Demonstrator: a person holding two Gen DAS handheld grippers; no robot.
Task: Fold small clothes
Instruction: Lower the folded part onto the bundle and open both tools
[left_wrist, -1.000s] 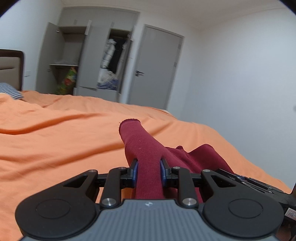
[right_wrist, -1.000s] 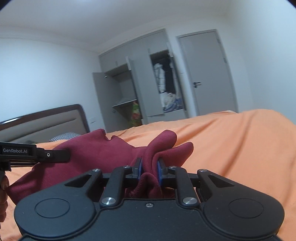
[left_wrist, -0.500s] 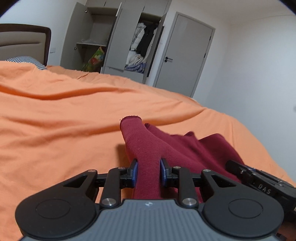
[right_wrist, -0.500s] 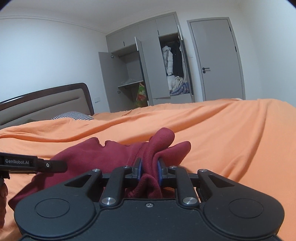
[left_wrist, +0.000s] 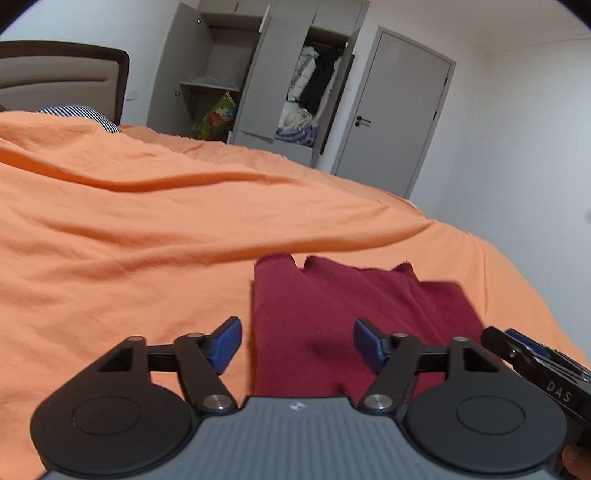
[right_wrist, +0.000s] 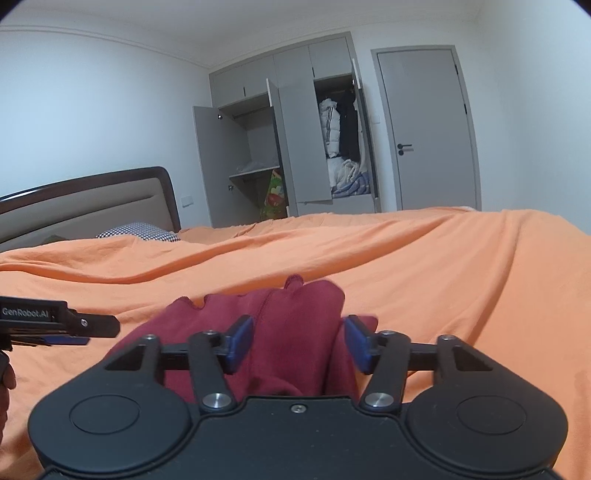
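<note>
A dark red knit garment (left_wrist: 343, 314) lies folded on the orange bed cover (left_wrist: 129, 240). My left gripper (left_wrist: 297, 345) stands open over the garment's near left part, its blue pads apart and clear of the cloth. In the right wrist view the same red garment (right_wrist: 291, 328) lies bunched between the spread fingers of my right gripper (right_wrist: 299, 345), which is open too. The right gripper's tip (left_wrist: 524, 354) shows at the right edge of the left wrist view. The left gripper's side (right_wrist: 55, 321) shows at the left of the right wrist view.
The orange bed cover (right_wrist: 443, 277) stretches far ahead with long wrinkles. A padded headboard (right_wrist: 85, 203) and a checked pillow (right_wrist: 136, 232) lie at the far left. Beyond the bed stand an open grey wardrobe (right_wrist: 295, 147) and a closed door (right_wrist: 428, 129).
Both grippers have opened and let go of the red garment, which has dropped flat onto the bed. Both views have tilted down toward the cover.
</note>
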